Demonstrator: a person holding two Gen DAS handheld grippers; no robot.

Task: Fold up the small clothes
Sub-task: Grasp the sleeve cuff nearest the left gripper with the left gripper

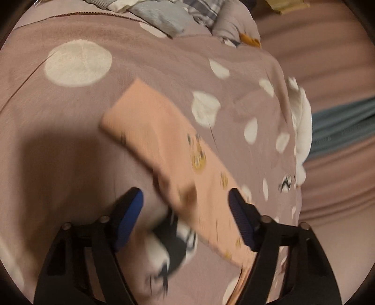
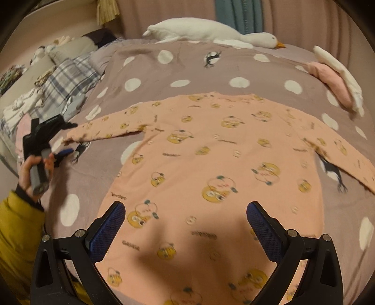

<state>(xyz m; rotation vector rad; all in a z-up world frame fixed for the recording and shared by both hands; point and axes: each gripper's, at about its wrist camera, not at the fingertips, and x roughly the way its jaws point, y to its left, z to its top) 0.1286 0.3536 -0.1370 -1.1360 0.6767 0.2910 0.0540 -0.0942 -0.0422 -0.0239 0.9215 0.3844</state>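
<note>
A peach long-sleeved top point(image 2: 211, 164) with yellow cartoon prints lies spread flat on a mauve bedspread point(image 2: 150, 68) with white dots. My right gripper point(image 2: 187, 218) hovers open over the top's lower body, nothing between its blue pads. At the left a hand point(image 2: 35, 169) holds my left gripper point(image 2: 69, 139) at the cuff of the top's left sleeve point(image 2: 105, 129). In the blurred left wrist view that sleeve point(image 1: 168, 145) runs diagonally between the fingers of the left gripper point(image 1: 186, 211). The blue pads stand apart and do not press on it.
A white goose plush point(image 2: 211, 32) lies along the bed's far edge. Folded pink and white cloth point(image 2: 332, 86) sits at the right. A pile of plaid and other clothes point(image 2: 68, 79) lies at the left, also seen as the pile point(image 1: 164, 16). A yellow jacket sleeve point(image 2: 16, 230) is at the lower left.
</note>
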